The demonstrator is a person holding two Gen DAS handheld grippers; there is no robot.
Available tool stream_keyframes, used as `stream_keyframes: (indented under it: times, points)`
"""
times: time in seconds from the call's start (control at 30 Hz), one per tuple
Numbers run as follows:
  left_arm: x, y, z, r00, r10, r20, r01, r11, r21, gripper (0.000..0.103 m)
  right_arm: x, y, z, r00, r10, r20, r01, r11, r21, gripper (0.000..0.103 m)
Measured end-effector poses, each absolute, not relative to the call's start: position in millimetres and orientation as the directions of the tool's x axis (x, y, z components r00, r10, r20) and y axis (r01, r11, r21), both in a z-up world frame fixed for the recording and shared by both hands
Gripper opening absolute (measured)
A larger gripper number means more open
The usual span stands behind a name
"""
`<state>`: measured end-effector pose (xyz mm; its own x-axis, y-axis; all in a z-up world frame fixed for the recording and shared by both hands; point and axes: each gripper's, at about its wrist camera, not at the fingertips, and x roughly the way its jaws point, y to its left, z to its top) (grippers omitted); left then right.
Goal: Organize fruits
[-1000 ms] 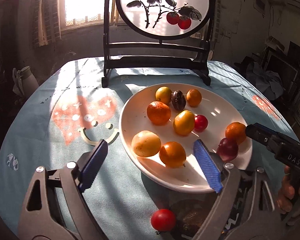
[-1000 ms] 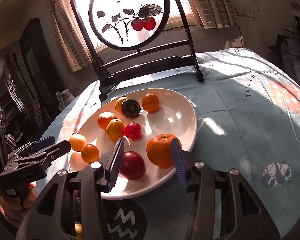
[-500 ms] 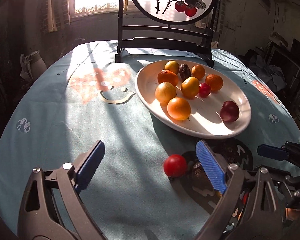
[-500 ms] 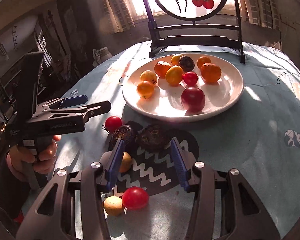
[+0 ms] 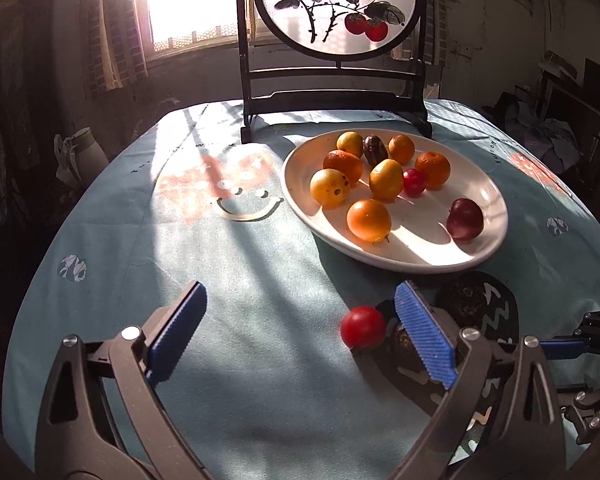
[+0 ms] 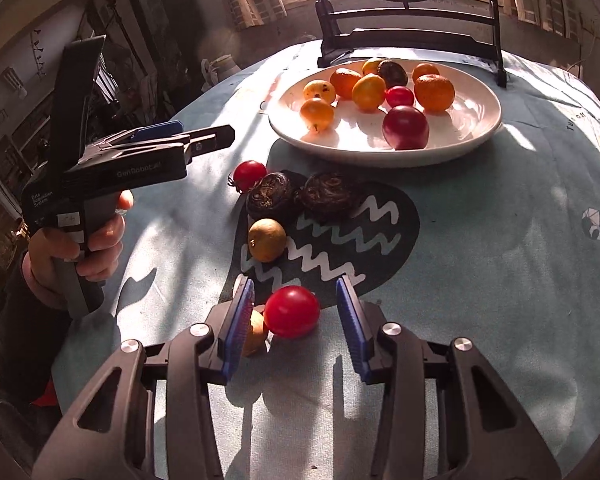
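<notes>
plate (image 6: 476, 136): white
tablecloth (image 5: 112, 248): pale blue, with a dark patch of white zigzags
near tomato (image 6: 292, 311): glossy red
plum (image 6: 405, 127): dark red
fingers (image 6: 352, 330): blue ribbed pads on grey arms
screen (image 5: 338, 4): black frame, red fruit painted

Red tomato (image 6: 292, 311) between spread right tongs (image 6: 296, 322), white plate (image 6: 476, 136) beyond.

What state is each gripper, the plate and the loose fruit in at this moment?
Left gripper: open, empty, above the cloth.
Right gripper: open, straddling the near tomato, not closed on it.
Plate: upright, holding nine fruits.
Far tomato: loose on the cloth, off the plate.
Two dark fruits: on the cloth, side by side.
Two yellowish fruits: on the cloth; one partly hidden behind the right gripper's finger.
</notes>
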<state>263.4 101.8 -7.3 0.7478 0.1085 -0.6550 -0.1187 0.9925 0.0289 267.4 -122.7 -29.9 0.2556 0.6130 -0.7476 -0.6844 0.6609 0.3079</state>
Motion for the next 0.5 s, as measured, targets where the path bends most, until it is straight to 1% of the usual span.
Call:
stream_keyframes:
  times: [0.1, 0.3, 0.37, 0.5]
  points:
    - [261, 101, -6, 0.751, 0.108, -0.651, -0.117, 0.993, 0.030, 0.097, 271, -122, -36, 0.222, 0.613, -0.759, -0.669, 0.662, 0.339, 0.039]
    - [258, 101, -2, 0.761, 0.101, -0.641, -0.114, 0.993, 0.020, 0.097, 276, -124, -41, 0.190, 0.631, -0.752, -0.644, 0.658, 0.390, 0.038]
    - [257, 100, 0, 0.764, 0.102, -0.637, -0.114, 0.993, 0.021, 0.097, 278, -125, -43, 0.170, 0.647, -0.744, -0.633, 0.650, 0.421, 0.031]
    - [256, 98, 1, 0.767, 0.106, -0.633, -0.110, 0.993, 0.032, 0.097, 279, -127, -41, 0.167, 0.647, -0.744, -0.625, 0.653, 0.427, 0.029]
